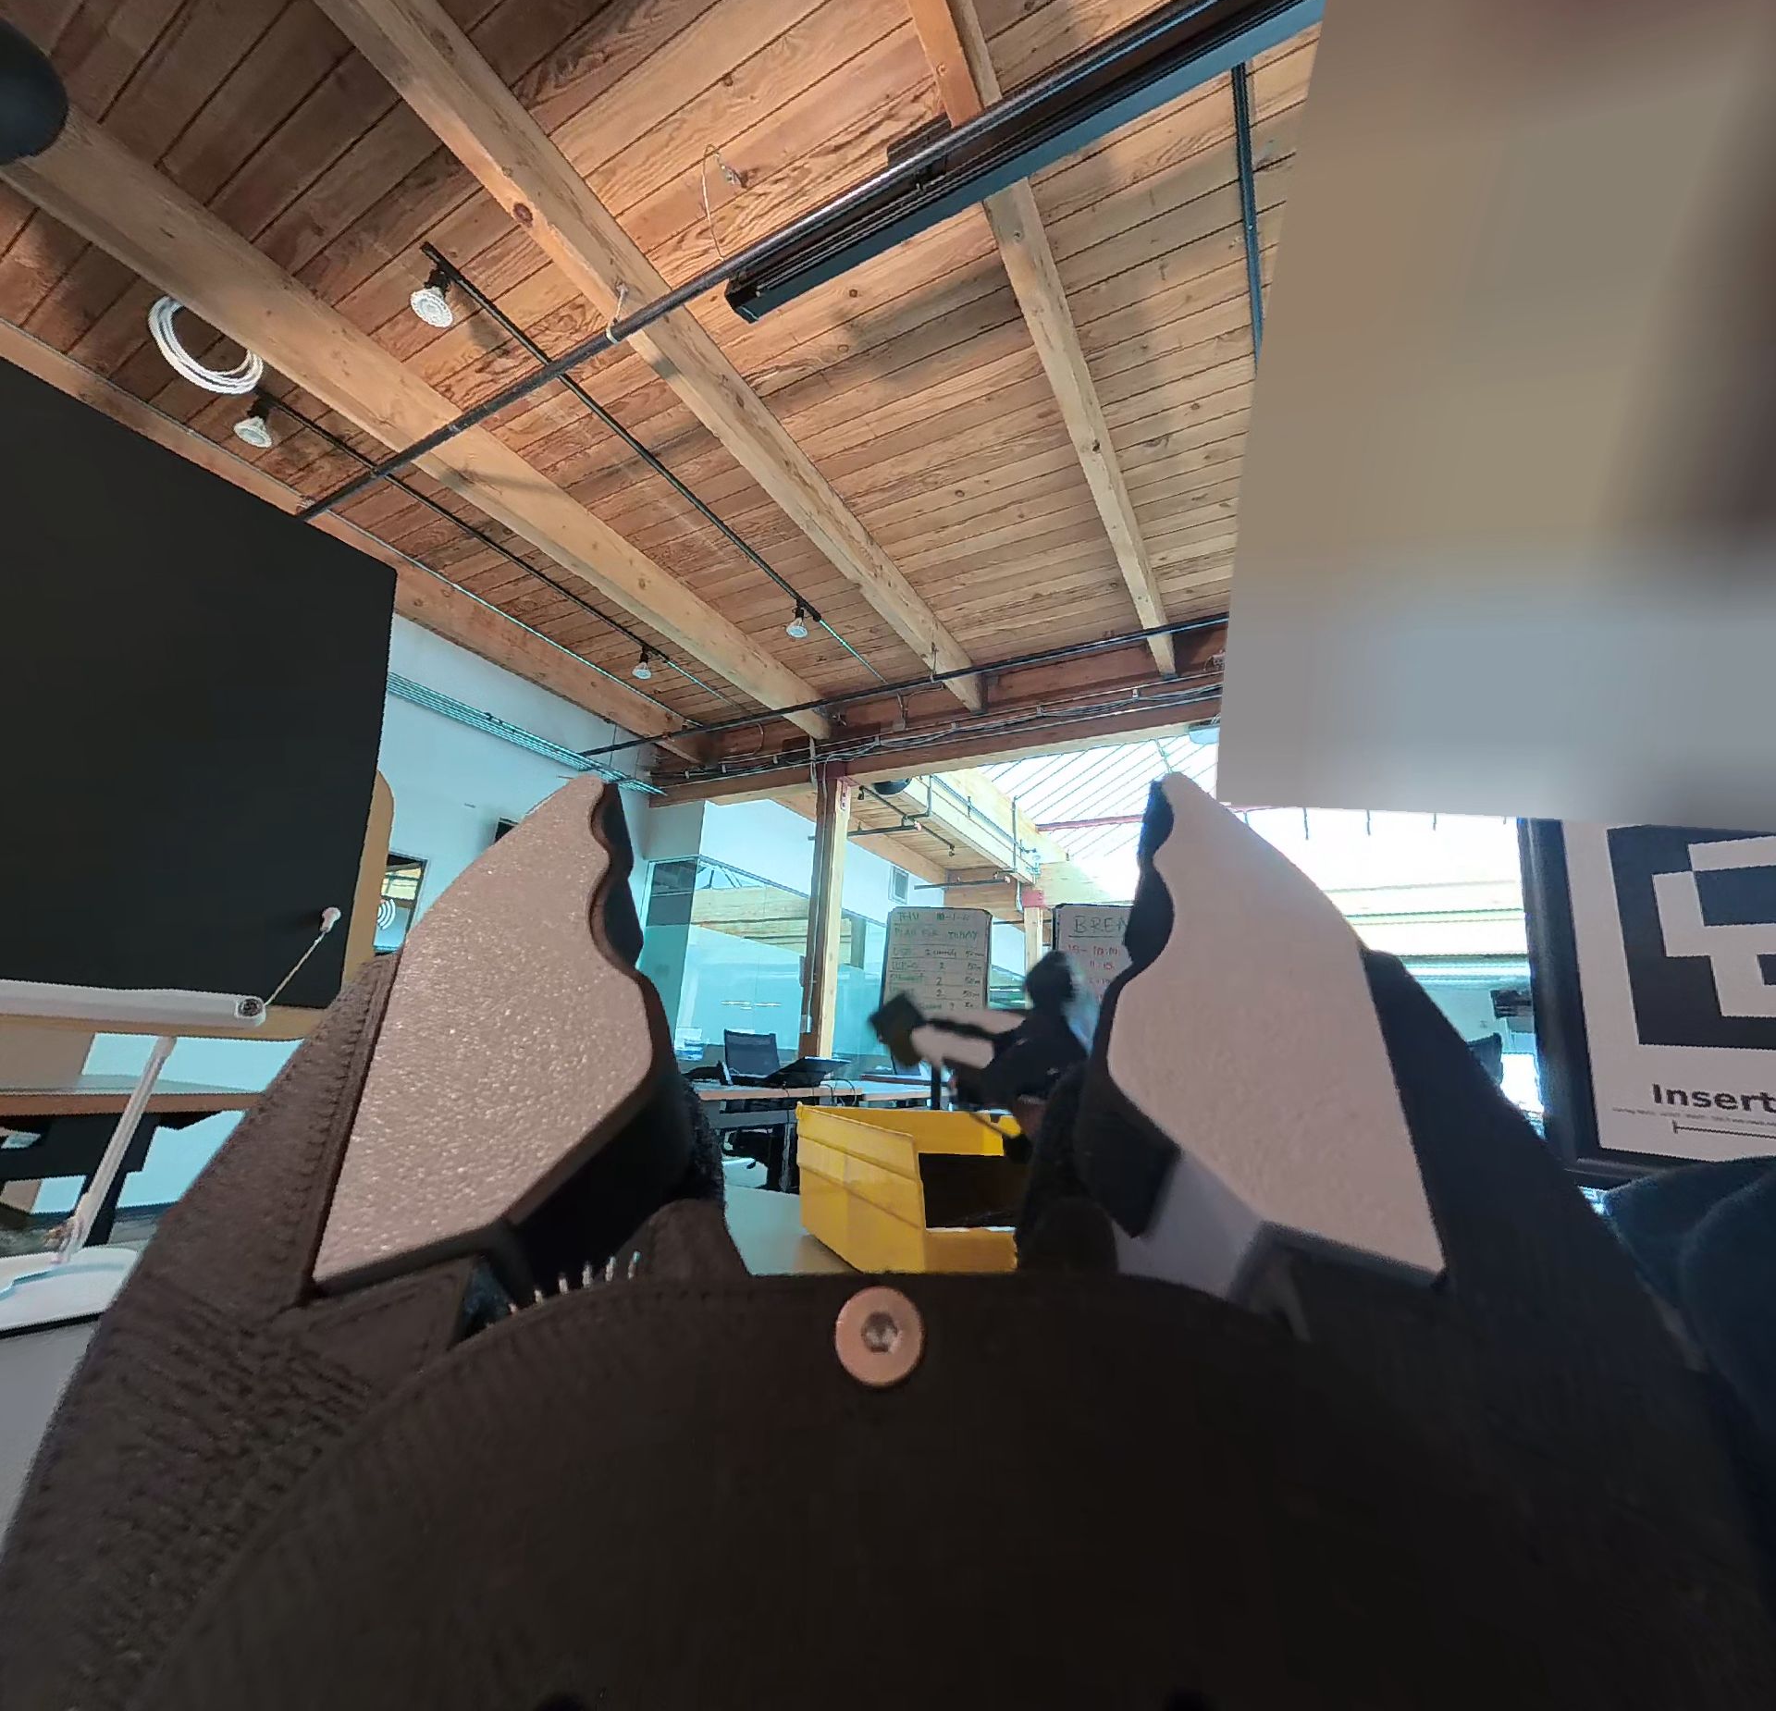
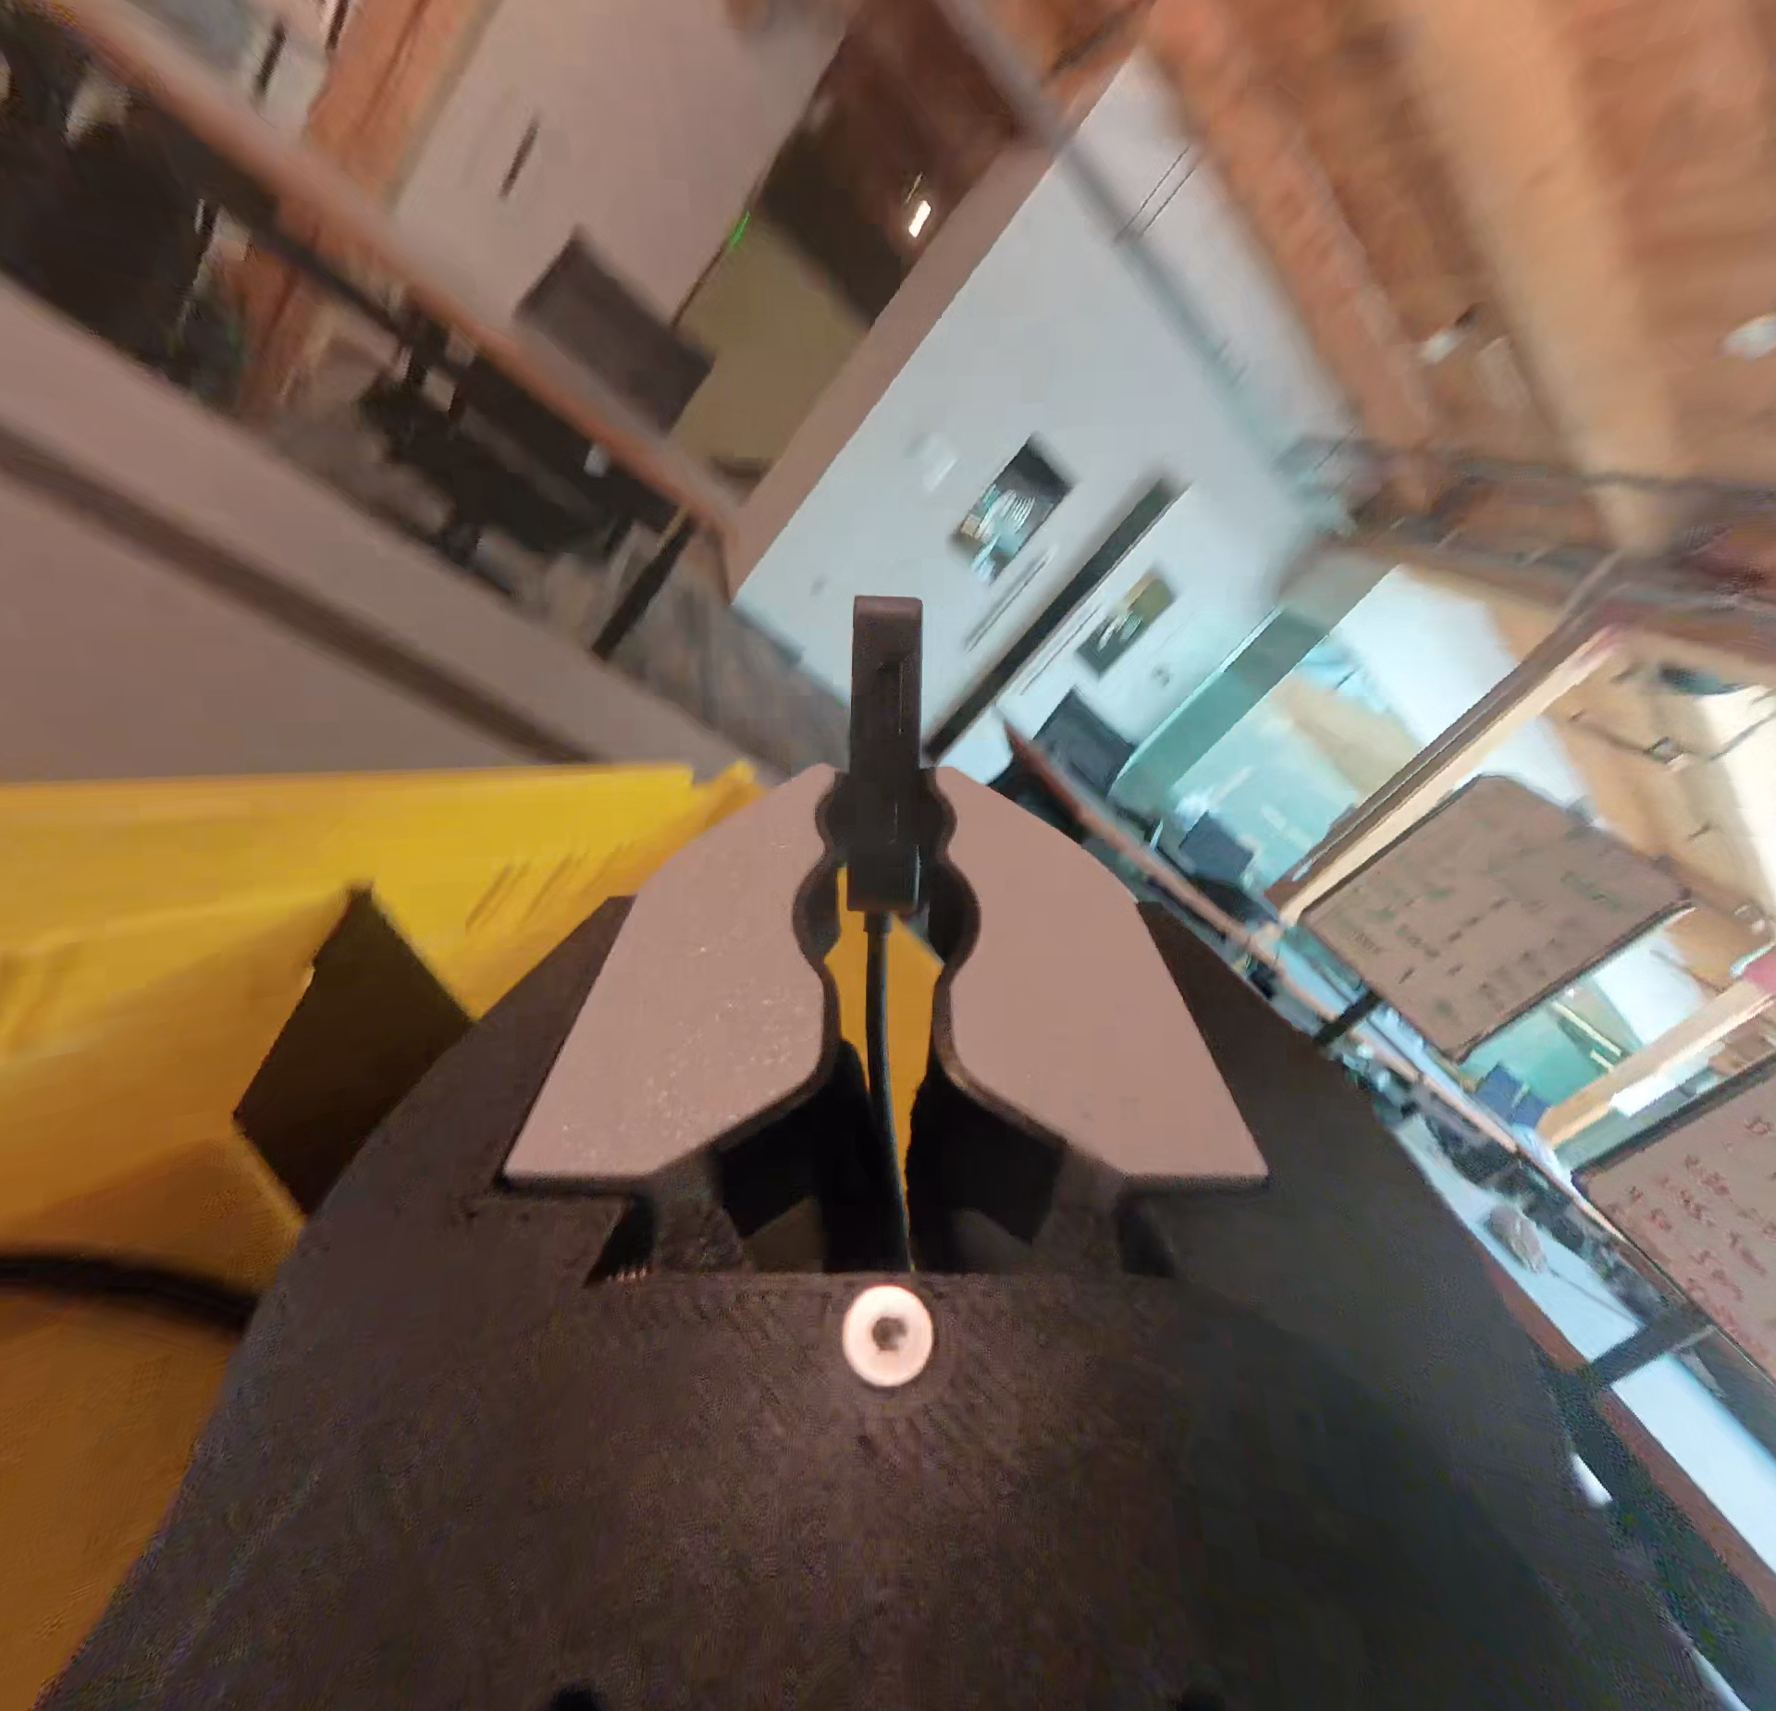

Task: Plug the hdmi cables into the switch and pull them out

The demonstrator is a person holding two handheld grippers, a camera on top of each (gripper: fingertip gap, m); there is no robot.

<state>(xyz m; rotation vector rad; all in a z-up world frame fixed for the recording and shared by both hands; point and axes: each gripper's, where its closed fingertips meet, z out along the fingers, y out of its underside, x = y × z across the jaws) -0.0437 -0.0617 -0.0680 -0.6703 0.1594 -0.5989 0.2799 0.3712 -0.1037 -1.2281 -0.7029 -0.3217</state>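
Right wrist view shows the right claw [image 2: 882, 843] clamped on the HDMI plug [image 2: 884, 752], carried beside the yellow bin [image 2: 192, 896]; the left claw [image 1: 884, 858] stands apart, empty; next, judged: locate the unseen switch and align.

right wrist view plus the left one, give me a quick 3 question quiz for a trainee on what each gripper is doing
1. True or false: the left gripper is open and holds nothing.
2. What does the right gripper clamp? A) black cable plug B) yellow bin C) nothing
3. Fill in: the plug's thin cable runs back between the gripper's two ____.

Key: 1 true; 2 A; 3 fingers
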